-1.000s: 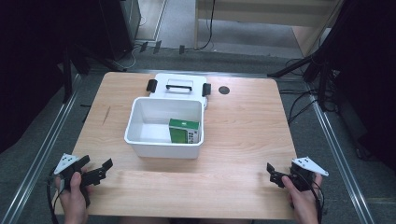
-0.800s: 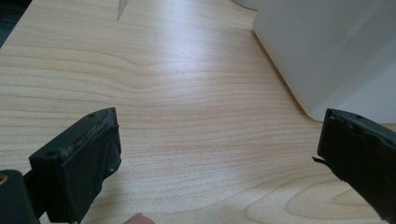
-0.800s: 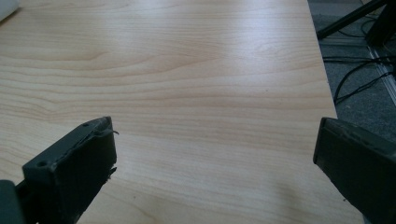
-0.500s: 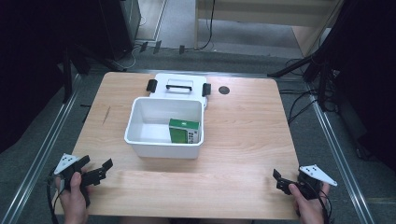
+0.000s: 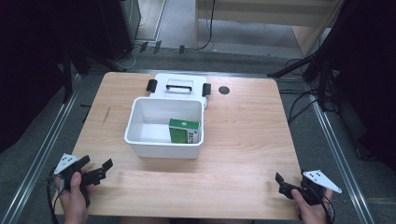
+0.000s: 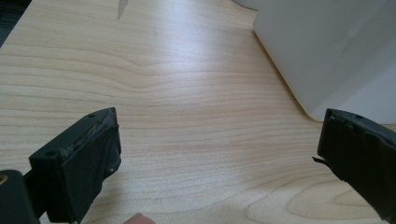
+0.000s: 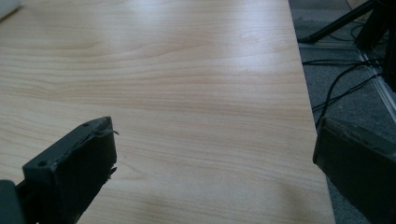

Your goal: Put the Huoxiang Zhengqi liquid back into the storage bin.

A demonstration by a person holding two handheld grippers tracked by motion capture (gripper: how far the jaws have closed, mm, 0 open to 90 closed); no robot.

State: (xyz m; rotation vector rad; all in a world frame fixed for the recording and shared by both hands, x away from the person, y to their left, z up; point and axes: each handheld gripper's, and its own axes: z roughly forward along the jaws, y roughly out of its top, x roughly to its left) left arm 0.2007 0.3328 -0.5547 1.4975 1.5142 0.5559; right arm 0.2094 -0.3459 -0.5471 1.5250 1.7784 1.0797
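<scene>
Resting at the table's (image 5: 243,121) 7 o'clock corner, left gripper (image 5: 95,170) has jaws spread wide, empty, aimed at the white bin (image 5: 140,137) near it. Green box (image 5: 183,131) lies inside the bin, against its 3 o'clock wall. My read: come in over the rim from above, and pinch the box across its narrow faces. White lid (image 5: 178,86) sits at 12 o'clock, touching the bin. Right gripper (image 5: 284,183) at 5 o'clock, jaws wide, empty, close to the table edge; open tabletop between it and the bin.

Wooden table (image 5: 243,140) carries a white bin (image 5: 140,140) (lid (image 5: 180,84) behind).
</scene>
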